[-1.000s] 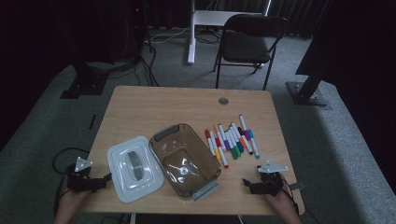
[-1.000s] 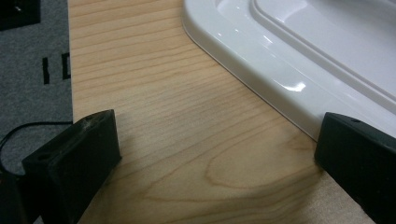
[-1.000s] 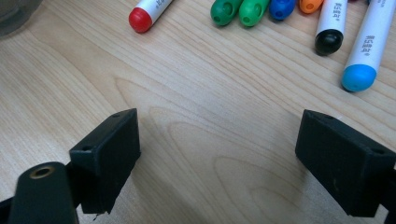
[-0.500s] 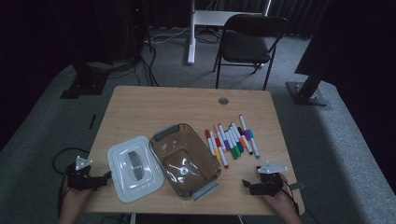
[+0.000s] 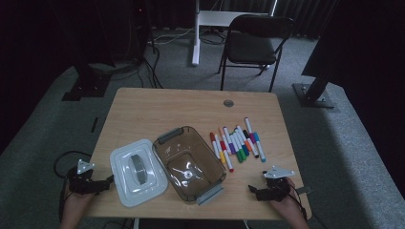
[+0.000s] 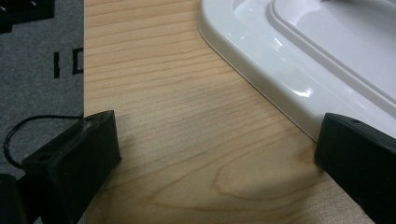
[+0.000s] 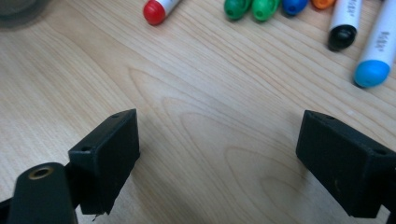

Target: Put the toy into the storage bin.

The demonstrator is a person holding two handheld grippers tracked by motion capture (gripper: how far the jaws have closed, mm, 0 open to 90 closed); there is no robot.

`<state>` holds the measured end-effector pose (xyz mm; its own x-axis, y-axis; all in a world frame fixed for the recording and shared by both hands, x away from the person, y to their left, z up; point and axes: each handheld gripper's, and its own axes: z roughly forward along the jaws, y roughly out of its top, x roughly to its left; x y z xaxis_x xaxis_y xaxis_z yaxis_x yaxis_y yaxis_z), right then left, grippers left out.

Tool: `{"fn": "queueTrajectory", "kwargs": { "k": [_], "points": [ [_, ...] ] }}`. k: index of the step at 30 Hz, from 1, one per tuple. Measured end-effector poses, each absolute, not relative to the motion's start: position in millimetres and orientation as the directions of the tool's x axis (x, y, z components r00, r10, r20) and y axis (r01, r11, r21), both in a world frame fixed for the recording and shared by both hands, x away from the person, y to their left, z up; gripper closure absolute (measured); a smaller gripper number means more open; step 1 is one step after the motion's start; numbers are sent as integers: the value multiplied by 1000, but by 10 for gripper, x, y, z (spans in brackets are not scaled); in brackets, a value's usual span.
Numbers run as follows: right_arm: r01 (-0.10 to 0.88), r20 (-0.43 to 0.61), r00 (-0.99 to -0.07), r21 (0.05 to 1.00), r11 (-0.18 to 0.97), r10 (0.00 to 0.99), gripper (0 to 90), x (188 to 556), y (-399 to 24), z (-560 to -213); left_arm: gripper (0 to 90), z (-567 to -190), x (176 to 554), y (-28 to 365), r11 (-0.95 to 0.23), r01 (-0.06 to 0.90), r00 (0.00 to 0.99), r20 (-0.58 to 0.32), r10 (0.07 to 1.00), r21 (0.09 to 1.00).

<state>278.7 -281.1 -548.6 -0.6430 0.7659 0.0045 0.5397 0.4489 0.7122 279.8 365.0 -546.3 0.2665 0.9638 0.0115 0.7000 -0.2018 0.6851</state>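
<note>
Brown and see-through, the empty plastic tub [image 5: 189, 162] sits on the wooden table [image 5: 167, 109] between my two claws, with a grey latch at each end. White lid [image 5: 137, 171] lies flat just beside it, touching or nearly touching the tub's wall, a grey handle in its middle. My left claw [image 5: 106, 182] rests at the table's edge just short of that lid, jaws spread wide with bare wood between them; in the left gripper view the lid's rim [image 6: 280, 79] runs right up to my far jaw. My right claw [image 5: 254, 192] rests on the table, jaws spread wide over bare wood too. Ahead of it lies a row of coloured markers [image 5: 236, 142]; in the right gripper view their red [image 7: 156, 11], green [image 7: 237, 8] and blue [image 7: 372, 72] caps point toward me.
</note>
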Motion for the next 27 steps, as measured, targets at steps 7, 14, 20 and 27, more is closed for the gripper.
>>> {"fn": "queueTrajectory", "kwargs": {
  "k": [7, 14, 20, 27],
  "points": [
    [577, 3, -611, 687, 442, 792, 140, 2750, -2858, -5414, 5, -5463, 2798, 3650, -202, 700, 267, 12, 964, 685],
    [581, 37, -554, 733, 354, 831, 163, 2768, -3040, -5226, 5, -5463, 2798, 3650, -202, 700, 267, 11, 964, 685],
    [580, 47, -518, 753, 311, 854, 196, 2837, -3141, -5059, 5, -5463, 2799, 3650, -202, 700, 267, 12, 964, 685],
    [580, 25, -480, 759, 296, 877, 216, 3033, -3206, -4874, 5, -5463, 2799, 3650, -202, 700, 267, 12, 964, 685]
  ]
}}
